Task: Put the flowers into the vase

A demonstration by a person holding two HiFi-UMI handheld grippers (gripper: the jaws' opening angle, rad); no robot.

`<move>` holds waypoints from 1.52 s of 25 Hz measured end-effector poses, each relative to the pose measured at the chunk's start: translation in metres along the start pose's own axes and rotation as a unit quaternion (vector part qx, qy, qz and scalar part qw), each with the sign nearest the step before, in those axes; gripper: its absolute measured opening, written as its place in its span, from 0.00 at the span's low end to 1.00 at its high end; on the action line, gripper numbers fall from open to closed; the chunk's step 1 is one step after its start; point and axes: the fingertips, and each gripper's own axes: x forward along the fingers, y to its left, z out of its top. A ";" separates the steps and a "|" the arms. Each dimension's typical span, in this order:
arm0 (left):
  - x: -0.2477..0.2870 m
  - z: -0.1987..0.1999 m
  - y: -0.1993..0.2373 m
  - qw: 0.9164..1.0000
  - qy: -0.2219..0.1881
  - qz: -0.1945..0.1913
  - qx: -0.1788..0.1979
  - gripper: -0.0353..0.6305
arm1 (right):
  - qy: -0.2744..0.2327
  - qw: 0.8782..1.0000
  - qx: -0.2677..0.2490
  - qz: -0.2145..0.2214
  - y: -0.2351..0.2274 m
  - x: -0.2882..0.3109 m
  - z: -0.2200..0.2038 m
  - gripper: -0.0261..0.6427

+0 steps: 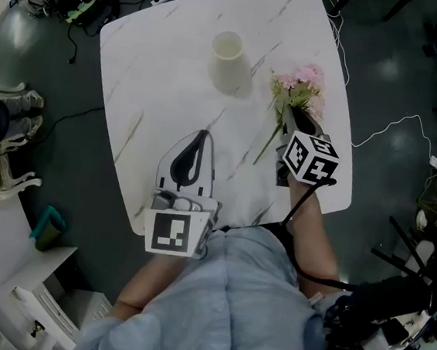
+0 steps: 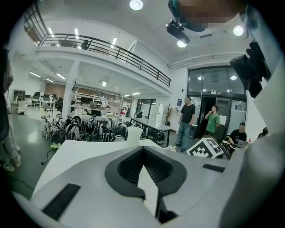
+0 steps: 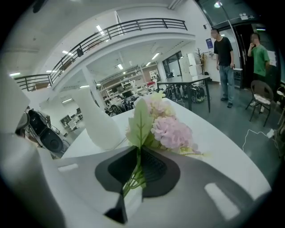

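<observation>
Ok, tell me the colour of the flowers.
The flowers are pale pink; they show best in the right gripper view.

The left claw (image 2: 143, 151) points across a white tabletop (image 2: 75, 152), its jaws closed tip to tip with nothing between them. A white vase (image 2: 135, 133) stands upright at 12 o'clock, beyond the tips. A black-and-white marker cube (image 2: 205, 148) shows at 2 o'clock. Behind it, two people (image 2: 187, 121) stand near dark glass doors. Parked bicycles (image 2: 84, 129) line the hall at 10 o'clock.
</observation>
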 end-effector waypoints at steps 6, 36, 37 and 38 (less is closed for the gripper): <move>-0.004 0.013 -0.002 1.000 -0.027 -0.001 -0.001 0.06 | -0.047 0.999 -0.022 0.008 0.012 -0.012 0.040 0.08; -0.025 0.032 0.012 0.997 -0.070 0.022 -0.031 0.06 | -0.232 0.959 -0.136 0.091 0.134 -0.060 0.250 0.08; -0.024 0.031 0.014 0.997 -0.069 0.024 -0.033 0.06 | -0.235 0.958 -0.138 0.094 0.137 -0.059 0.255 0.08; -0.024 0.030 0.015 0.997 -0.068 0.026 -0.036 0.06 | -0.238 0.956 -0.139 0.097 0.141 -0.058 0.259 0.08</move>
